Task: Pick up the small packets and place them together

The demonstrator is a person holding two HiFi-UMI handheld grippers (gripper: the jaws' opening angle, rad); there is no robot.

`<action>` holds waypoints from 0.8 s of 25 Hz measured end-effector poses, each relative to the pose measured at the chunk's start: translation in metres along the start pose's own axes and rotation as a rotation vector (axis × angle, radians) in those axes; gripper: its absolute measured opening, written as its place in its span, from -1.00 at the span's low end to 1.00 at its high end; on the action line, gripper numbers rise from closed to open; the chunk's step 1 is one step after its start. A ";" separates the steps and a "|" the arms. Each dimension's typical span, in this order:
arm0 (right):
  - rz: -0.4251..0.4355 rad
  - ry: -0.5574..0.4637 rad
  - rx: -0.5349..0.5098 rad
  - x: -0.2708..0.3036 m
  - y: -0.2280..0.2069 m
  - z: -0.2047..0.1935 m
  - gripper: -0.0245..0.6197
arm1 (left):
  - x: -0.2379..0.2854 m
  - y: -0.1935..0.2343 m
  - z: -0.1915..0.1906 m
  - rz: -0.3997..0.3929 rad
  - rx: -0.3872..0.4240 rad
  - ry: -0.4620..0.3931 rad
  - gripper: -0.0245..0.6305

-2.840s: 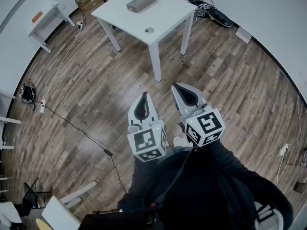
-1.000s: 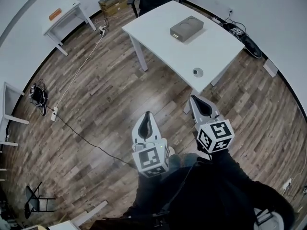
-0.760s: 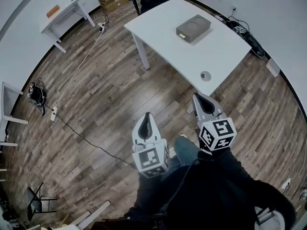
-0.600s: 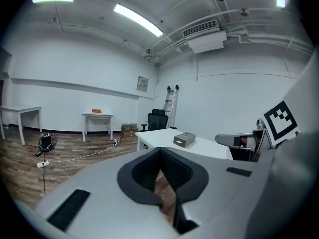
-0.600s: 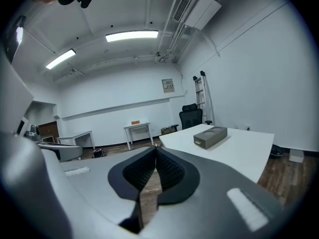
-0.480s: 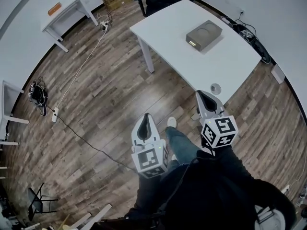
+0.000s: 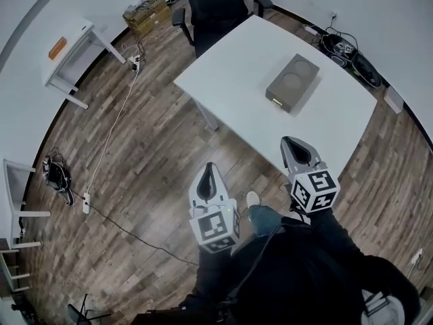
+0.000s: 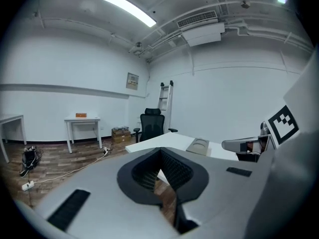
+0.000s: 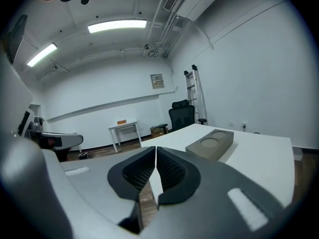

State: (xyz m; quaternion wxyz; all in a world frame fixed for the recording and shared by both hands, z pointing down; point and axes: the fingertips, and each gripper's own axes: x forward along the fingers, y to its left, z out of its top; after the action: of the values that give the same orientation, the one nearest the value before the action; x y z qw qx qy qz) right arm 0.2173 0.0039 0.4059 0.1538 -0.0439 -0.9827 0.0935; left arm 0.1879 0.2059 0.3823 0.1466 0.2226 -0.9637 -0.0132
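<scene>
**Jaws shut, and no packets to be seen**

Both the left gripper (image 7: 208,171) and the right gripper (image 7: 292,145) have their jaws pressed together with nothing between them. The right one hangs at the near edge of the white counter (image 7: 237,80), and the left one is over the floor. I can't spot any small packets, only a grey box (image 7: 292,82) with two round hollows. The risk, I'd say, is going in with jaws unopened, which would shove a packet aside or clip the counter's edge.
</scene>
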 end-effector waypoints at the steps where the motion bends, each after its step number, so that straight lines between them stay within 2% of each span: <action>1: -0.022 0.001 0.014 0.007 -0.010 0.003 -0.90 | 0.015 -0.003 0.005 -0.019 0.007 -0.007 -0.93; 6: -0.076 -0.017 0.034 0.039 -0.042 0.018 -0.90 | 0.079 -0.013 0.022 -0.092 0.017 0.004 -0.93; 9: -0.144 -0.007 0.056 0.044 -0.068 0.023 -0.90 | 0.113 -0.027 0.027 -0.148 0.027 0.049 -0.93; 13: -0.220 -0.008 0.065 0.055 -0.095 0.030 -0.90 | 0.155 -0.037 0.042 -0.222 0.046 0.049 -0.93; 17: -0.319 -0.038 0.065 0.073 -0.117 0.034 -0.90 | 0.213 -0.044 0.056 -0.317 0.098 0.043 -0.93; 20: -0.438 -0.044 0.079 0.092 -0.134 0.029 -0.90 | 0.264 -0.049 0.064 -0.431 0.143 0.043 -0.93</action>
State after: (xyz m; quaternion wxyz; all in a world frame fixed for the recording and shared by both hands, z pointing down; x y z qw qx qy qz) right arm 0.1135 -0.1218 0.4317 0.1504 0.1786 -0.9675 0.0970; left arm -0.0366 0.0448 0.3895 0.1445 0.4332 -0.8892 0.0291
